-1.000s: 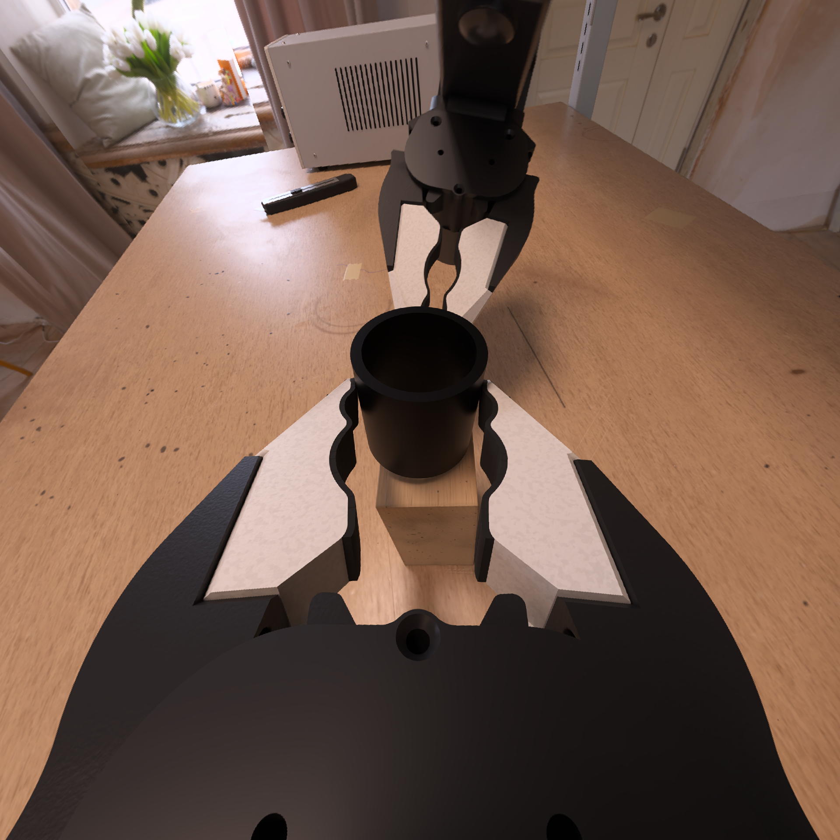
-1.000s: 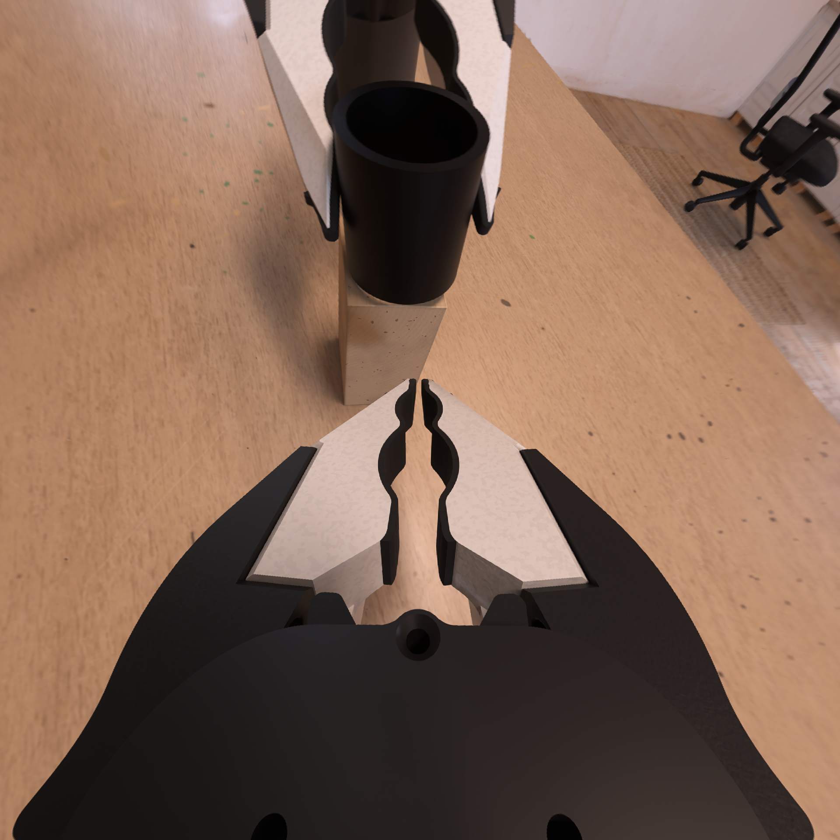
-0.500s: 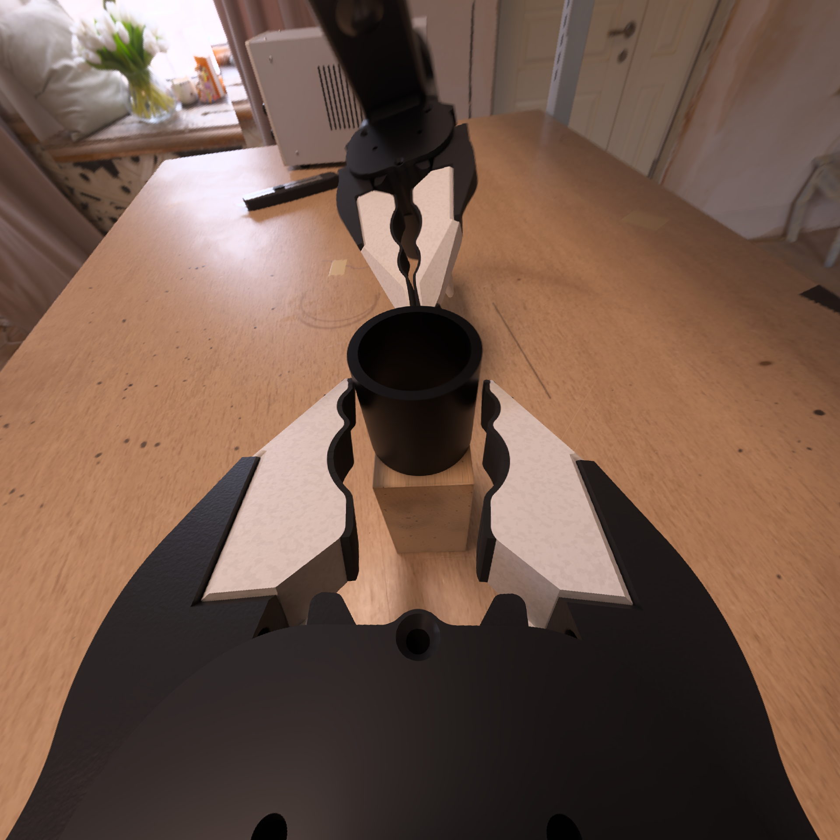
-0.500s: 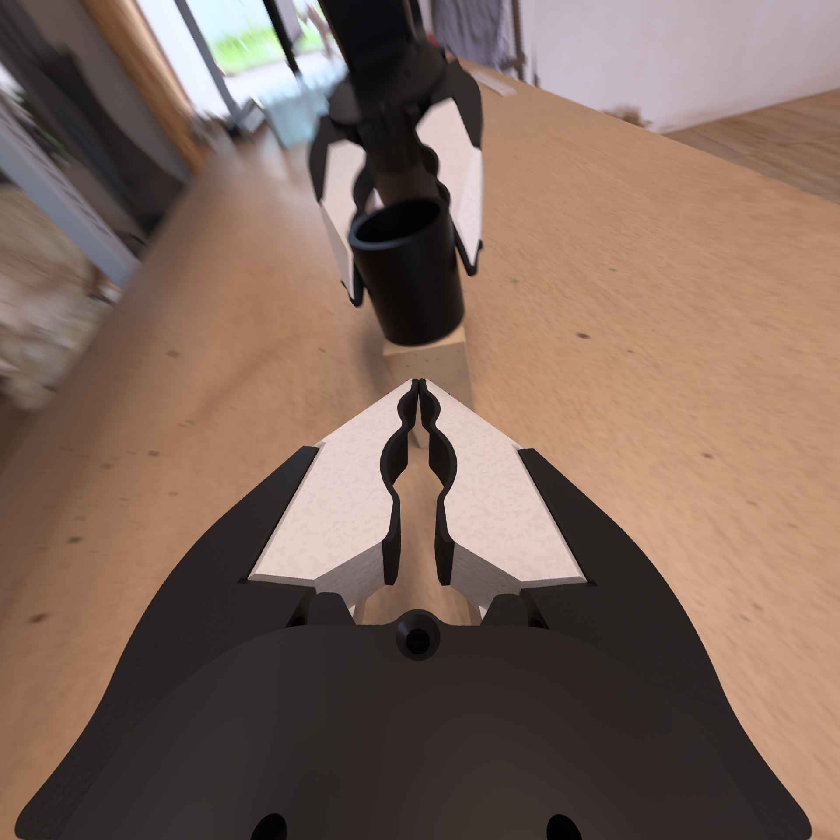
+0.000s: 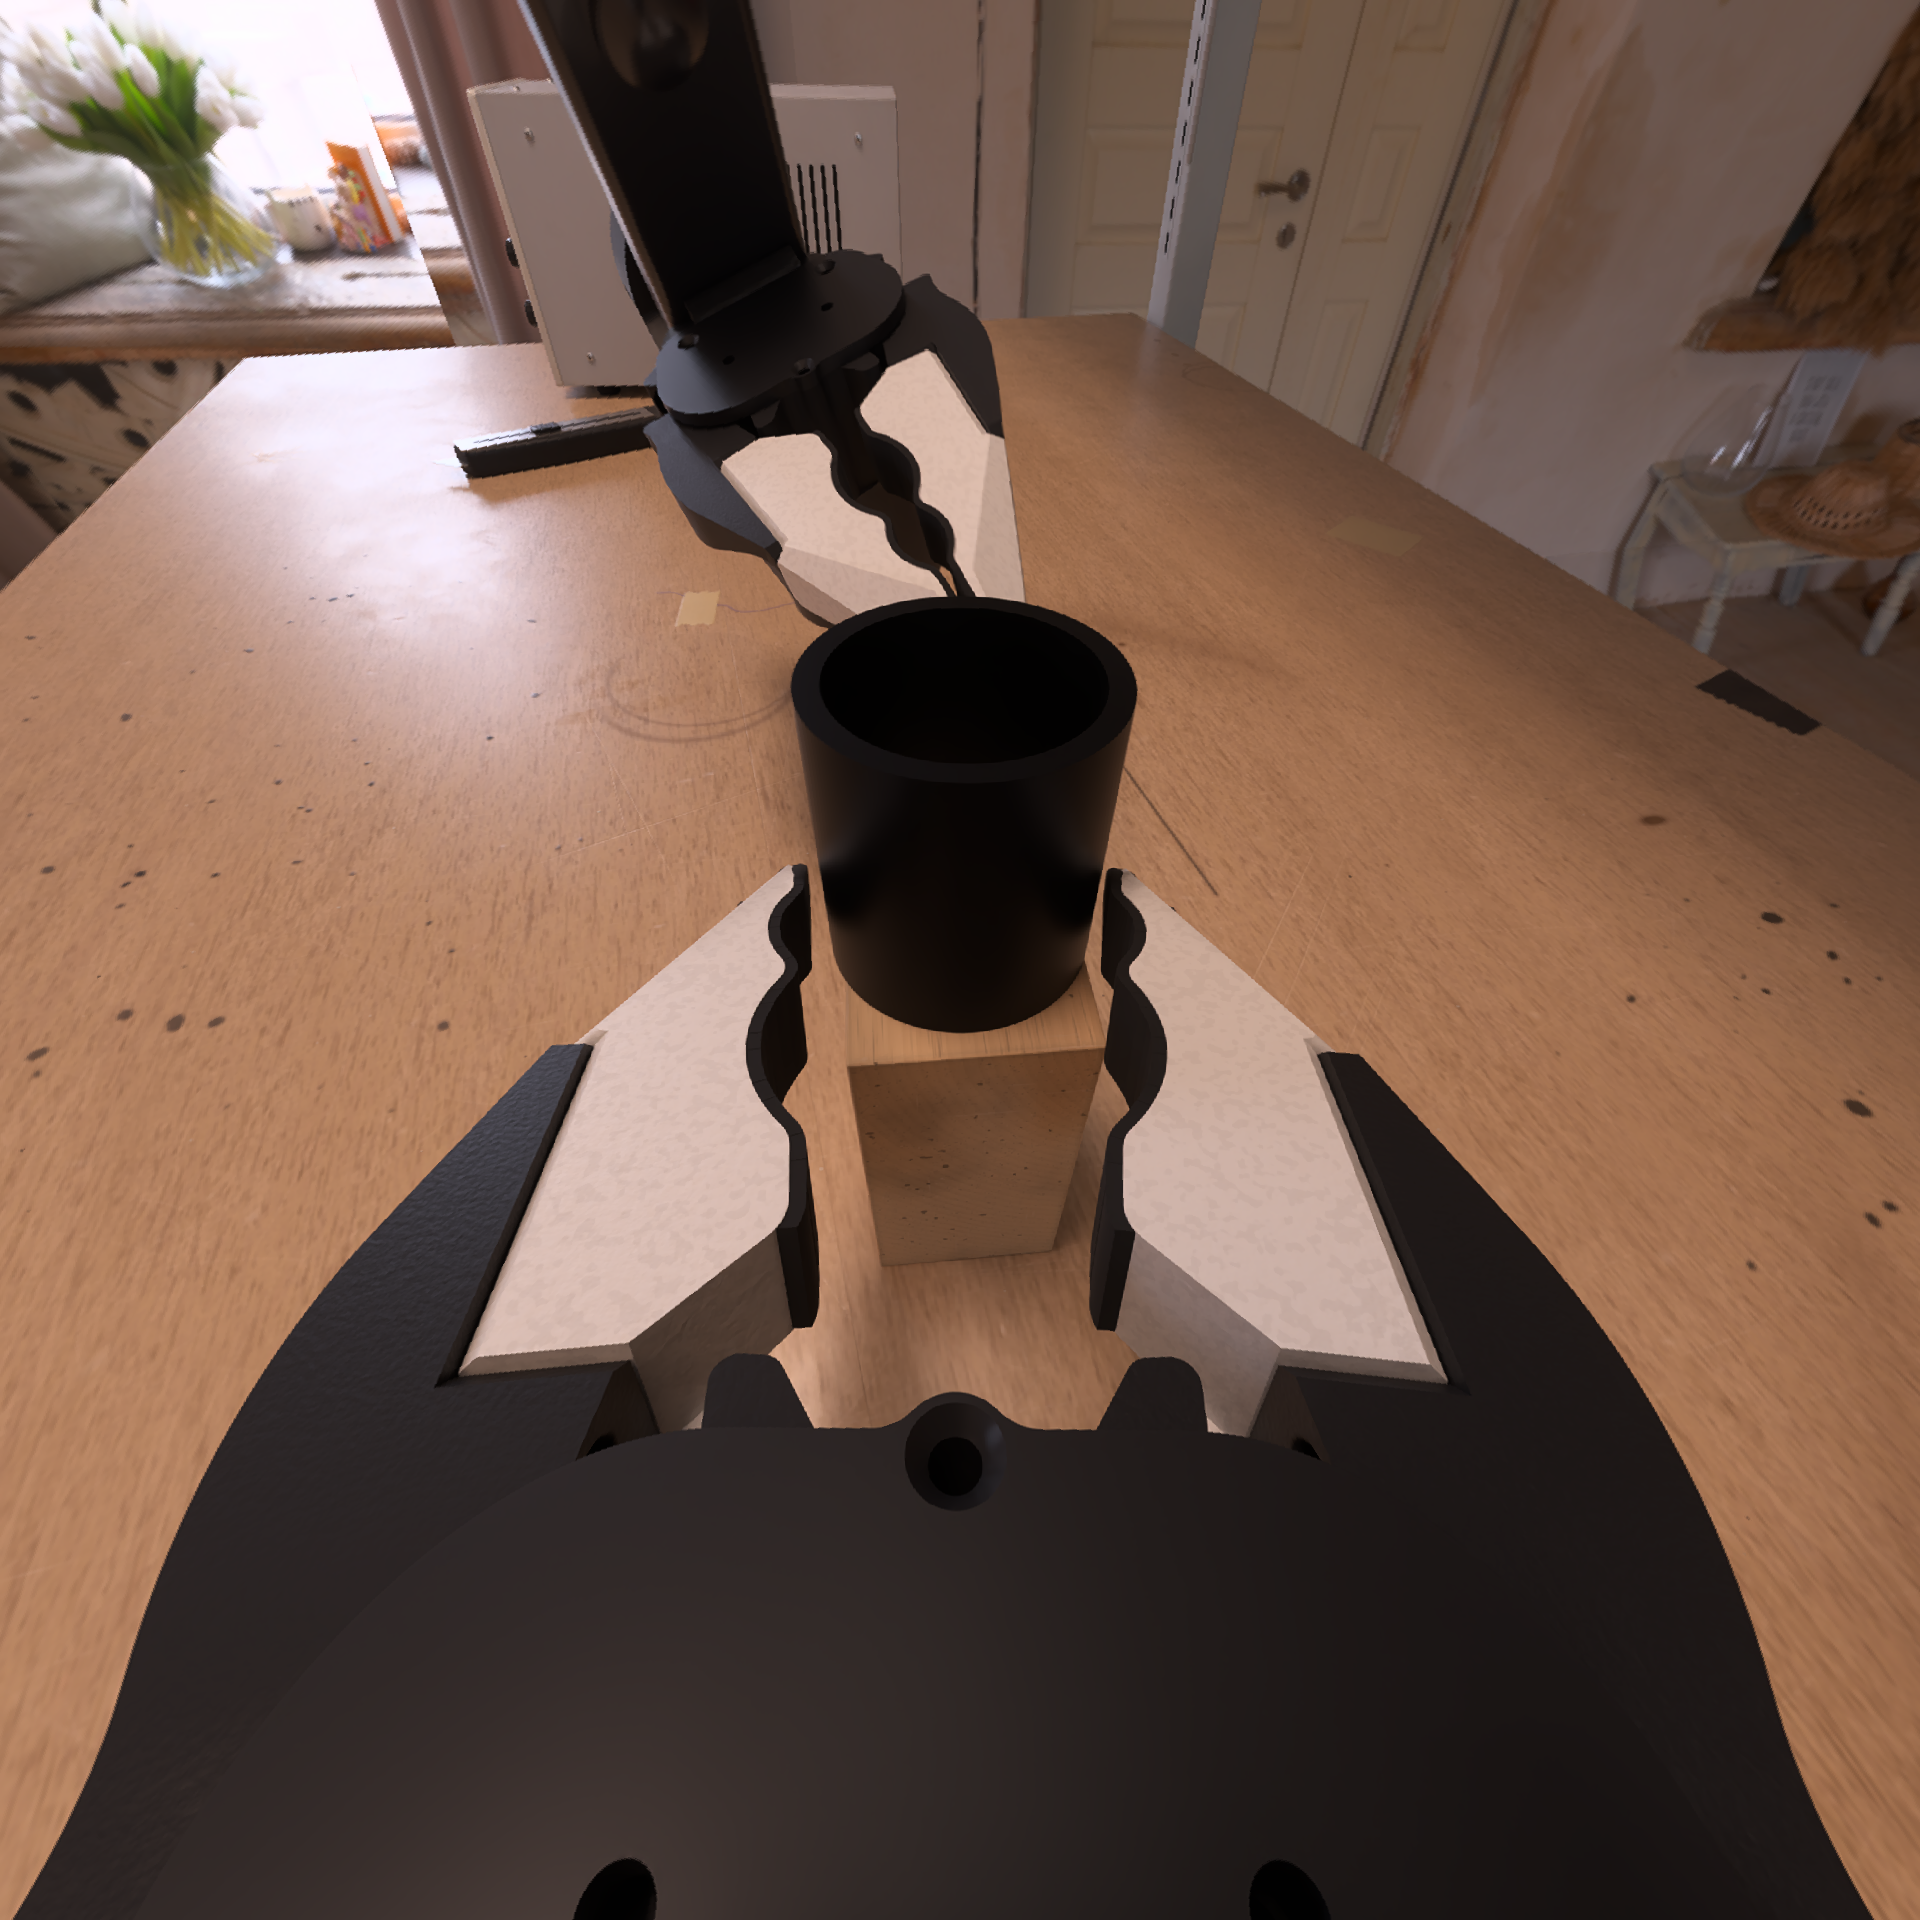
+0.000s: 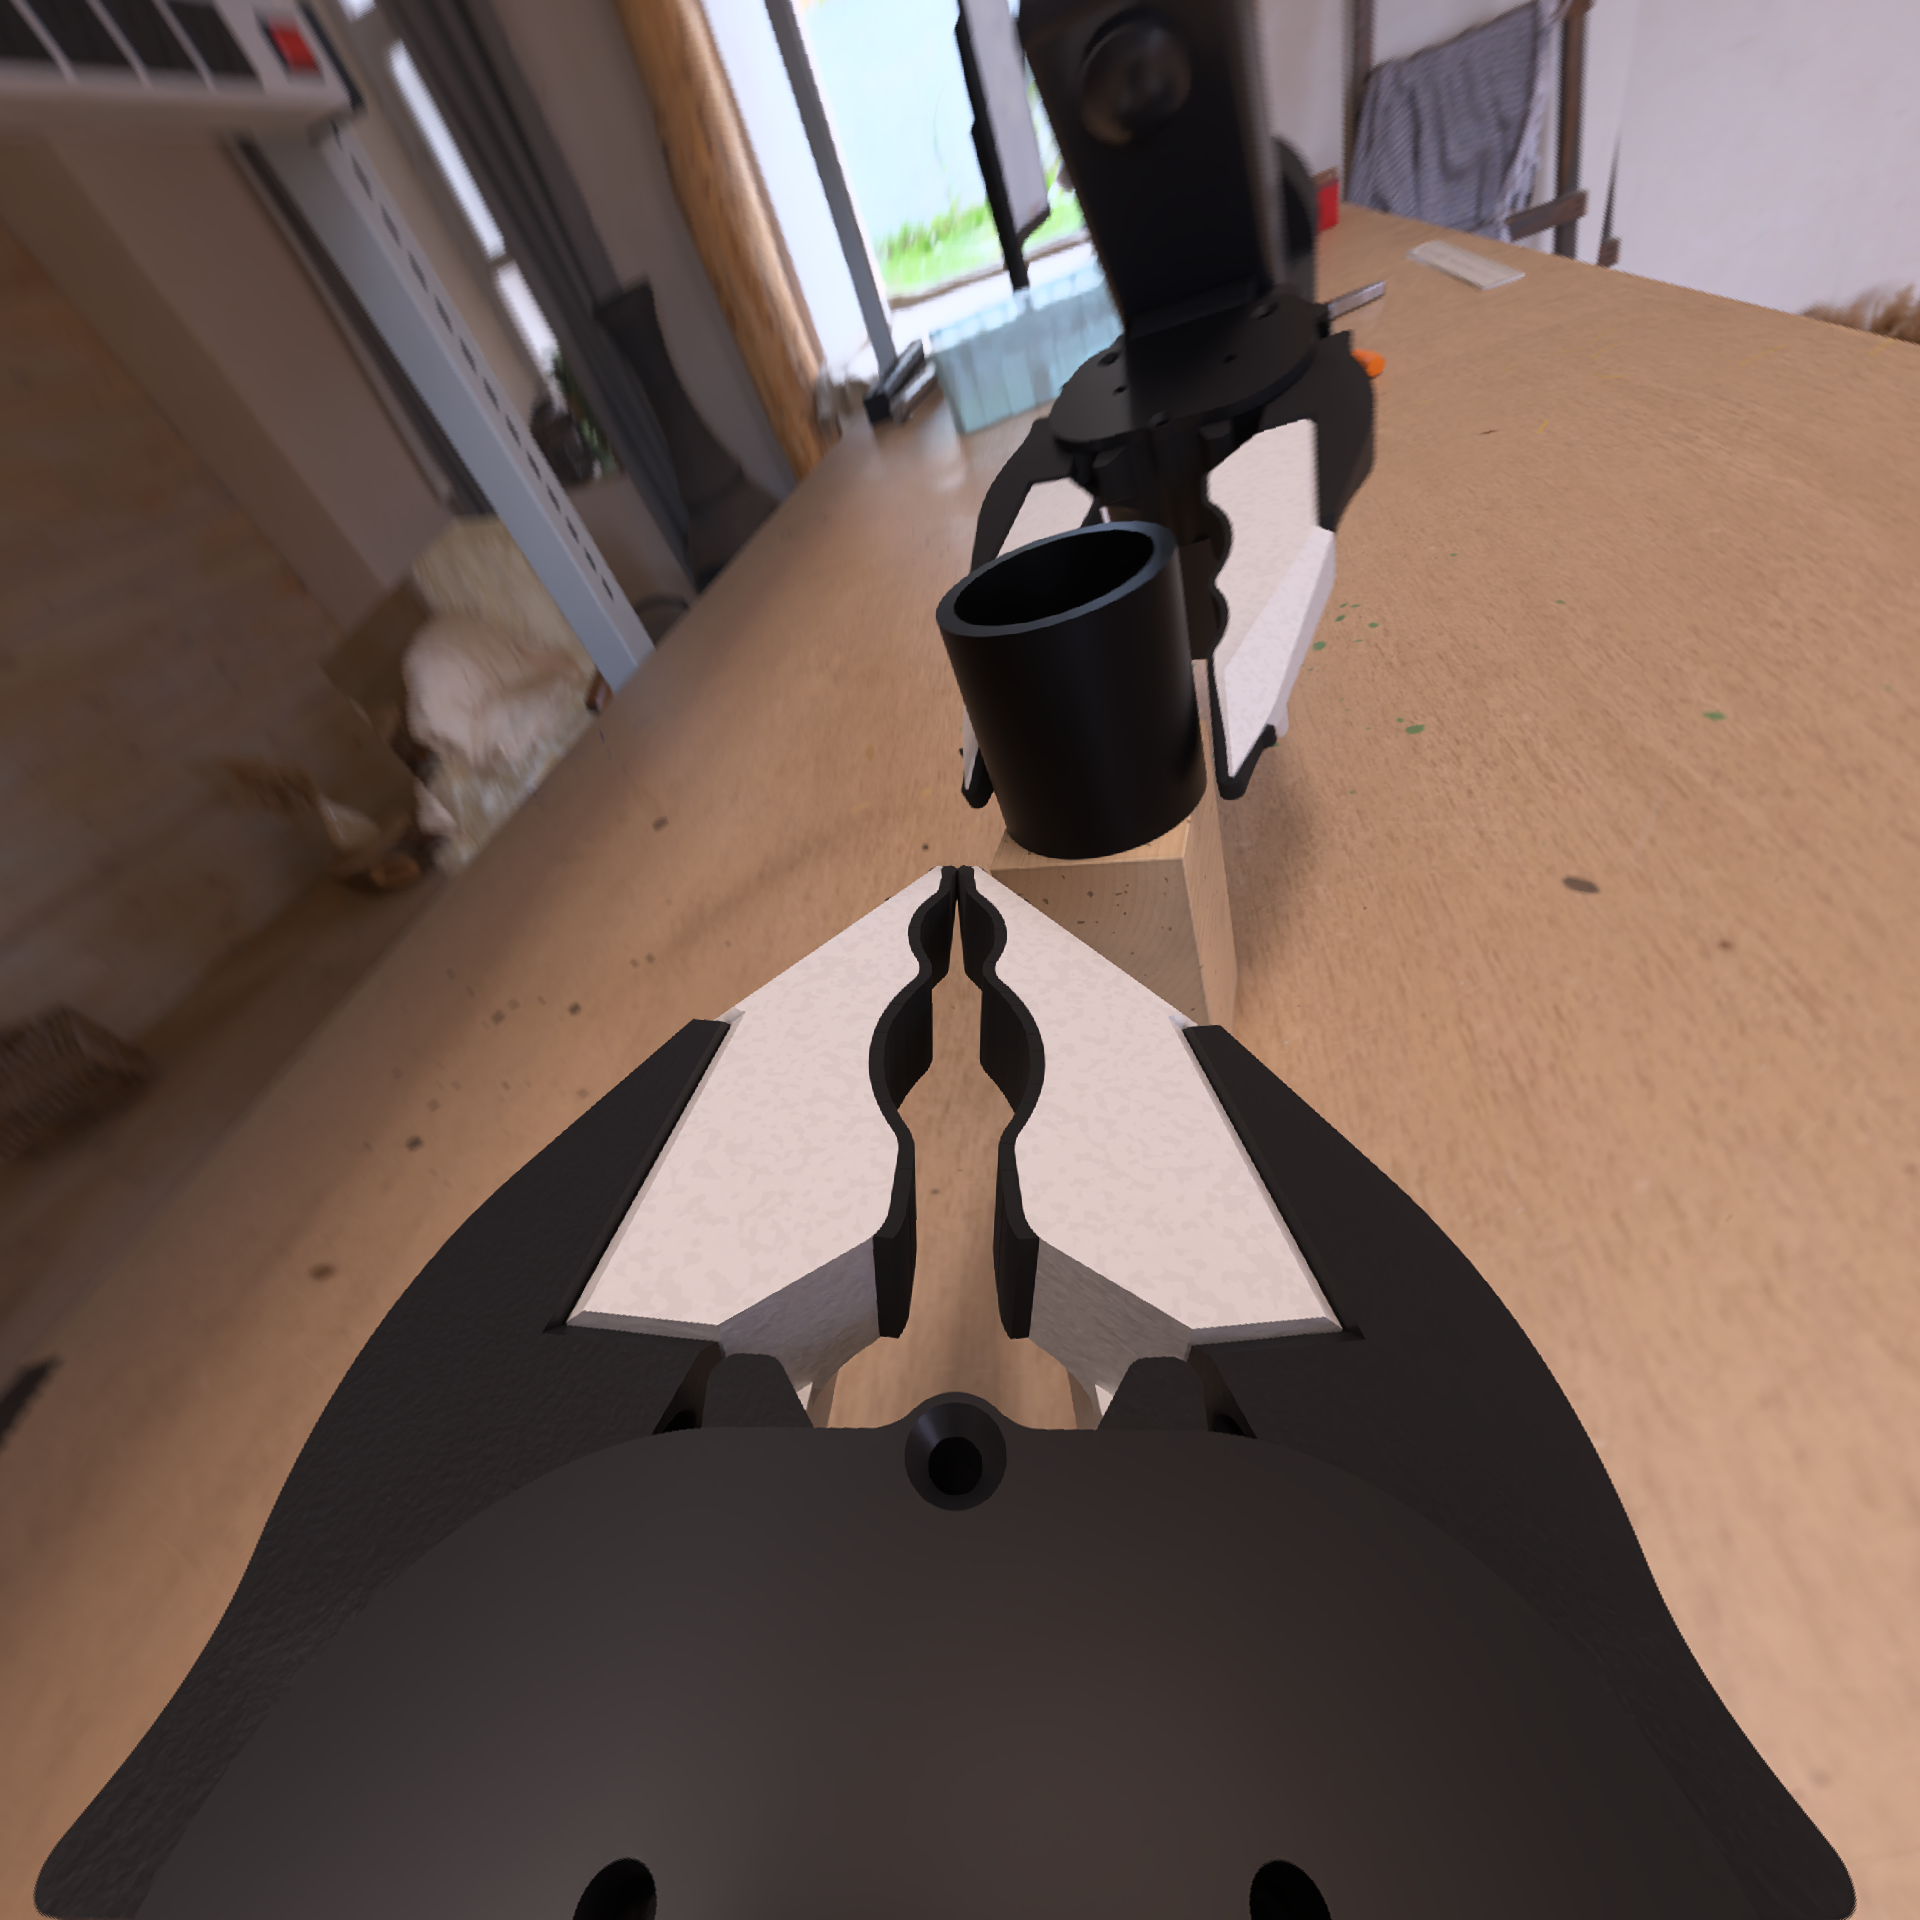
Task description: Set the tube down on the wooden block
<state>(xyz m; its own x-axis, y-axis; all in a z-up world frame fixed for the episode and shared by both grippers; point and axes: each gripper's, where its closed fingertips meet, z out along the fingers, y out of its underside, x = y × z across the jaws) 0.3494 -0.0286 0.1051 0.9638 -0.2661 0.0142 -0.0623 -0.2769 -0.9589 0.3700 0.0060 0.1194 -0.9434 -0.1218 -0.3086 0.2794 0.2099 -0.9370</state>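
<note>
Tube was upright on top of the wooden block, open end up, black, thick-walled. Its base overhung the block's top face a little in the left wrist view. Block stood on end on the table.

Left tool: fingers spread apart, one on each side of the tube's lower half and the block's top. A thin gap showed between each finger tip and the tube wall in the left wrist view; could not confirm contact either way. The right wrist view had the same tool behind the tube, its white finger faces flanking tube and block, nothing clamped.

Right tool: fingers together, tips nearly touching, holding nothing. It sat on the opposite side of the block from the left tool, tips pointed at the block's upper edge, just beside it but apart. In the left wrist view it showed beyond the tube's rim, tilted down toward the table.

Elsewhere on the table: a flat black bar-shaped item at the far end, a white vented box behind it, a small tape scrap. A vase of white flowers was on the sill off to the left.
</note>
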